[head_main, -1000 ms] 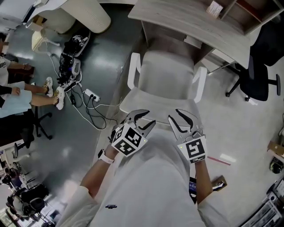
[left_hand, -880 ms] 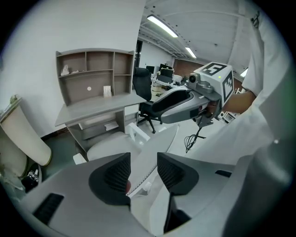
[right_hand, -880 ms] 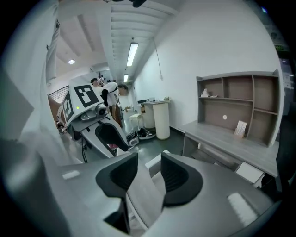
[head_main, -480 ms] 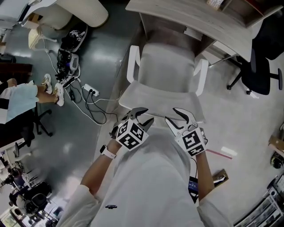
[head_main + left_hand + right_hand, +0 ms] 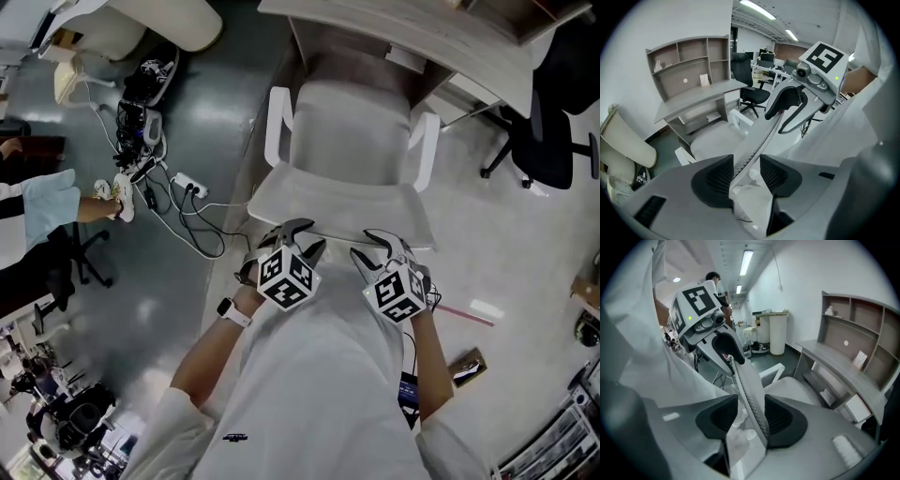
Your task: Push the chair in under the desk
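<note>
While each pair of jaws stands spread, the left hand-held gripper (image 5: 298,236) and the right hand-held gripper (image 5: 377,247) sit astride the top edge of the backrest (image 5: 337,214), which runs between the pads in both gripper views without being squeezed. Just beyond the jaws lies the chair (image 5: 349,141), its pale seat and white armrests (image 5: 277,127) pointing away toward the desk (image 5: 394,30). Farther ahead, only the seat's front edge reaches the desk's lip. Judging by this, the grip is set but most of the push remains: nearly the whole seat must go under.
</note>
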`<state>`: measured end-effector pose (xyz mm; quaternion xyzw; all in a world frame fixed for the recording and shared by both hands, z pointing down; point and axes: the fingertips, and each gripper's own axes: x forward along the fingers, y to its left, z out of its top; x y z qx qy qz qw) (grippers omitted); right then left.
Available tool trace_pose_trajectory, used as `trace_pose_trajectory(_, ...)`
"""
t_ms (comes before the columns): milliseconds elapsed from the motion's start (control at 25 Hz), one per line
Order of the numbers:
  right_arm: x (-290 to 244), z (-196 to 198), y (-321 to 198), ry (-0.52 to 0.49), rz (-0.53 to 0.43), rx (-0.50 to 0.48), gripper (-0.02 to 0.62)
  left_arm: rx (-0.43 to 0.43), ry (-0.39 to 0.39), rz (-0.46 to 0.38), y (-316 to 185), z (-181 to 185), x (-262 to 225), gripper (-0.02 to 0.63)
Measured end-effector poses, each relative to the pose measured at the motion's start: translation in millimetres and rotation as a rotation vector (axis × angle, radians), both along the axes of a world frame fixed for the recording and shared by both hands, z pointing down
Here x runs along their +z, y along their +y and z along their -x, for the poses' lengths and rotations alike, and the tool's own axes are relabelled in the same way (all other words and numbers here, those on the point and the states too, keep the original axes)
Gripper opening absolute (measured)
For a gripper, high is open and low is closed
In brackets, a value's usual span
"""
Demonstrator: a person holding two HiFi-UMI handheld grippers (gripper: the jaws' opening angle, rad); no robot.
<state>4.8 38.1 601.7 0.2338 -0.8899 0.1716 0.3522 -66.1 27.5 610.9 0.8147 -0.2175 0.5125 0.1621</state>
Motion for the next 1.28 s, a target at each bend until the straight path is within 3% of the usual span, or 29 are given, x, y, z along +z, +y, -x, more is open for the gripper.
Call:
trace_pose_trajectory(160,12,-1,-1,0.045,-0.025,-0.026,0.176,0.053,-0.037,-0.021,2,-1,4,0.176)
trace_pose_trajectory(280,14,-2,2,0.082,-0.063,-0.064,0.136,0.104,-0.069,-0.041,2,-1,7,0.184)
trace_pose_trajectory(440,14,0,2,0.088,-0.069,-0.072,0.132,0.166,-0.15,-0.105,-2,2,16,0.166)
trace_pose_trajectory(720,16,-1,0,0.094,-0.069,-0.062,0.133,0.149,-0.116,-0.059,-4,0,16,0.167)
trace_pose_trajectory(1280,18,-7,-37,0.095,-0.093,-0.046,0.133,0.108,-0.086,-0.069,-41,-6,19,0.179)
